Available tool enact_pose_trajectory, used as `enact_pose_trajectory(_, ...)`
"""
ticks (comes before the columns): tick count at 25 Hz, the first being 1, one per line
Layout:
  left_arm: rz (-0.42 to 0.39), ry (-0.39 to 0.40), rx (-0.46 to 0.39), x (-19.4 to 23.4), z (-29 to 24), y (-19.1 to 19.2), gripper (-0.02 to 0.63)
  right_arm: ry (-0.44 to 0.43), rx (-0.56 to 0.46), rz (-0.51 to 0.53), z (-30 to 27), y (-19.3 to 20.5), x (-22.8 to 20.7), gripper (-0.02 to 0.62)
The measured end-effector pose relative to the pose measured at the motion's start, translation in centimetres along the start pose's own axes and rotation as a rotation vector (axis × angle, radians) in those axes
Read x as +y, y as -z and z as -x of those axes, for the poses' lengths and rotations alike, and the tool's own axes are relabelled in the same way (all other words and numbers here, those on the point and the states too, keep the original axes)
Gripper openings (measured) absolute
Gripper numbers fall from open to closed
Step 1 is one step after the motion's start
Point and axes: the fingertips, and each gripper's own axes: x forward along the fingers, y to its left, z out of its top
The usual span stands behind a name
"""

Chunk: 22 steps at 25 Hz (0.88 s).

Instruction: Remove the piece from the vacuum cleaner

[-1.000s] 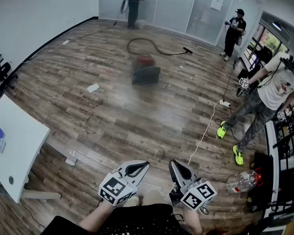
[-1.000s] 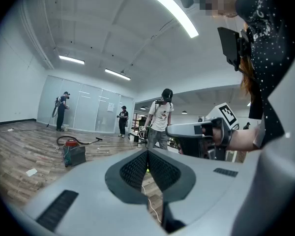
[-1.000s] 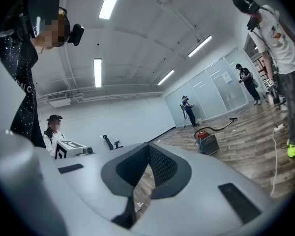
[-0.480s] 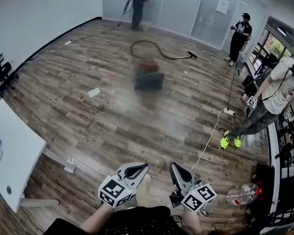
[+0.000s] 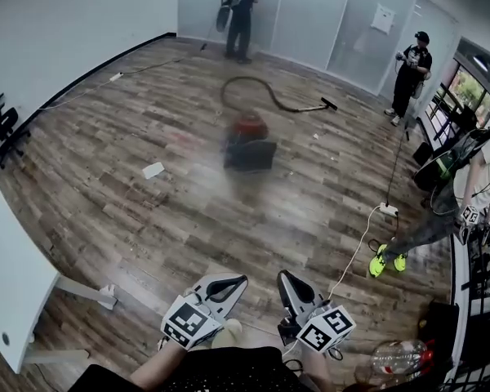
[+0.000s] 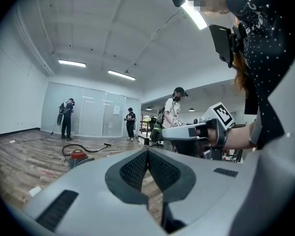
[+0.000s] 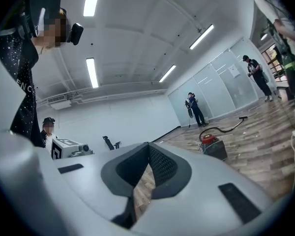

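Observation:
The vacuum cleaner [image 5: 249, 143], red on top with a dark body, stands on the wooden floor well ahead of me, its black hose [image 5: 271, 98] curling away to a floor nozzle [image 5: 330, 103]. It also shows small in the left gripper view as the vacuum cleaner [image 6: 78, 156] and in the right gripper view as the vacuum cleaner [image 7: 212, 145]. My left gripper [image 5: 235, 282] and right gripper [image 5: 283, 278] are held level near my body, side by side, far short of the vacuum. Both are shut with nothing between their jaws.
A white table [image 5: 16, 276] stands at the left. A white cable [image 5: 349, 256] runs to a power strip [image 5: 388, 209] on the right. A plastic bottle [image 5: 392, 358] lies bottom right. A paper scrap [image 5: 153, 170] lies on the floor. Three people [image 5: 242, 15] stand around the room.
The whole scene has slid toward me in the head view: the vacuum cleaner sits lower and nearer. The person in green shoes at the right has shifted further right. Both grippers keep their pose.

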Motion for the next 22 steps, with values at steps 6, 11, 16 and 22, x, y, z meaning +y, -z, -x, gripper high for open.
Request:
enact_pose_trajectory(6,0.030,-0.037,0.021,4.0,-4.5,-0.2,0.009,0.004,0.004,0.023,-2.8,-2.0,-5.1,0.012)
enact_pose_trajectory(11,0.034,-0.019,0.046,5.3,-7.1,-0.1,0.009,0.033,0.022,0.010,-3.3,-2.3,-8.3,0.012)
enact_pose_trajectory(16,0.050,-0.007,0.056,7.6,-9.7,0.0,0.009,0.052,0.020,-0.002,-5.0,-3.0,-10.9,0.012)
enact_pose_trajectory(22,0.060,0.001,0.064,11.8,-14.1,-0.6,0.009,0.073,0.025,-0.012,-8.9,-4.3,-14.9,0.012)
